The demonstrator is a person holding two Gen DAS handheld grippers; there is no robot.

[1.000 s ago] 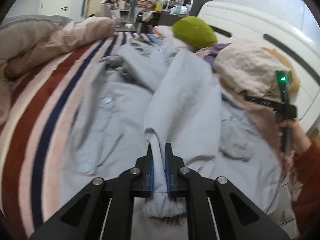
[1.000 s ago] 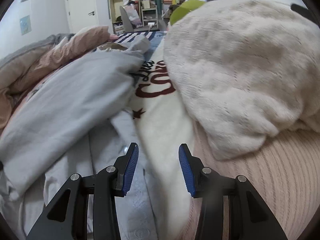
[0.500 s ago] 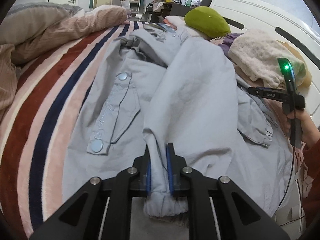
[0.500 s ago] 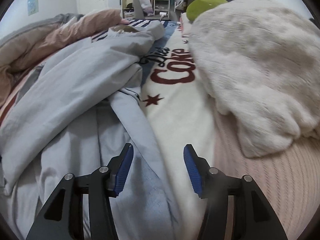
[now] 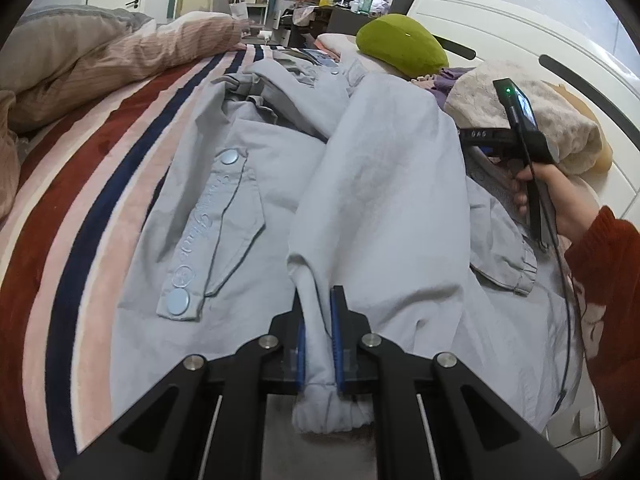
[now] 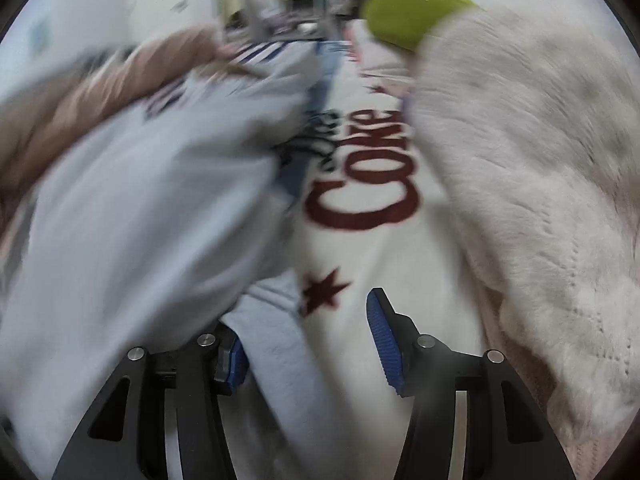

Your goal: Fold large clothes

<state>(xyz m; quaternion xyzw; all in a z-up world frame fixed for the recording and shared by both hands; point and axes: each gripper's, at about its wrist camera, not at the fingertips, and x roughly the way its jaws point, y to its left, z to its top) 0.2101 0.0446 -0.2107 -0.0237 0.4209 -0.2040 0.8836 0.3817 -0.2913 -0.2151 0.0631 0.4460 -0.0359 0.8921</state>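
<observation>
A large light grey-blue jacket (image 5: pixel 224 208) lies spread on the striped bed. Its sleeve (image 5: pixel 384 184) is folded across the jacket's front. My left gripper (image 5: pixel 318 344) is shut on the sleeve's cuff (image 5: pixel 328 416), low over the jacket. My right gripper (image 6: pixel 308 344) is open, low at the jacket's right edge, with a fold of the grey fabric (image 6: pixel 280 344) lying between its fingers. The right wrist view is blurred. The right gripper's body (image 5: pixel 520 132) shows in the left wrist view, held by a hand in a red sleeve.
A striped blanket (image 5: pixel 80 200) covers the bed. A white "Coke" blanket (image 6: pixel 360 184) and a fluffy cream throw (image 6: pixel 520 152) lie to the right. A green cushion (image 5: pixel 400 48) sits at the far end. A crumpled pink-grey duvet (image 5: pixel 80 60) lies at the left.
My left gripper has carried the sleeve cuff lower and flatter across the jacket. My right gripper has moved forward and left, so grey fabric now lies between its fingers.
</observation>
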